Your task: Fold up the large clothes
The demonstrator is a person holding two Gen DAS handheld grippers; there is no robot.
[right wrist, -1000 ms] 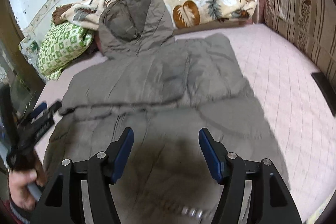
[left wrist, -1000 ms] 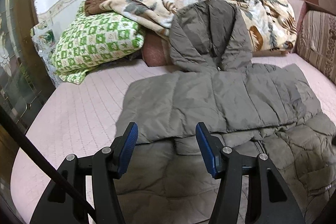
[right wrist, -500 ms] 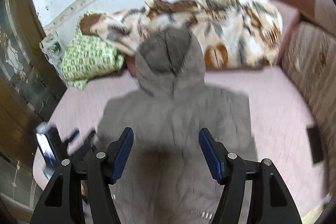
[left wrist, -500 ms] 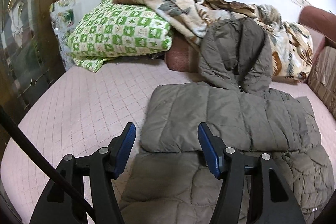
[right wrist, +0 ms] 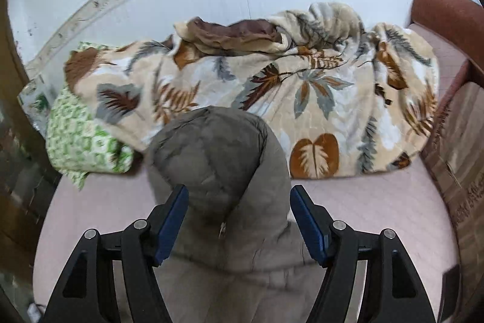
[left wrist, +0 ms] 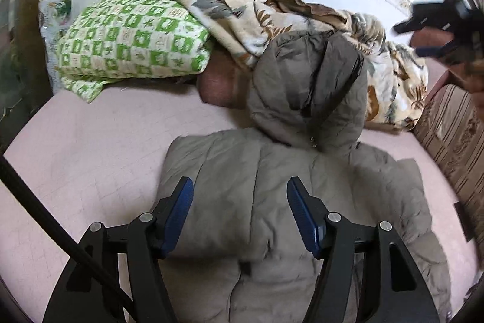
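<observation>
The grey padded jacket lies flat on the pink quilted bed cover, a sleeve folded across its body and its hood resting up against the leaf-print blanket. My left gripper hangs over the folded sleeve, jaws spread, holding nothing. My right gripper sits above the hood — likewise released and empty. A green checked pillow lies left of the hood — under the blanket's edge.

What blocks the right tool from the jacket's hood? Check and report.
Nothing visible. The right tool hangs open just above the hood of the jacket, with only air between. The leaf blanket lies behind the hood, not in the path.
</observation>
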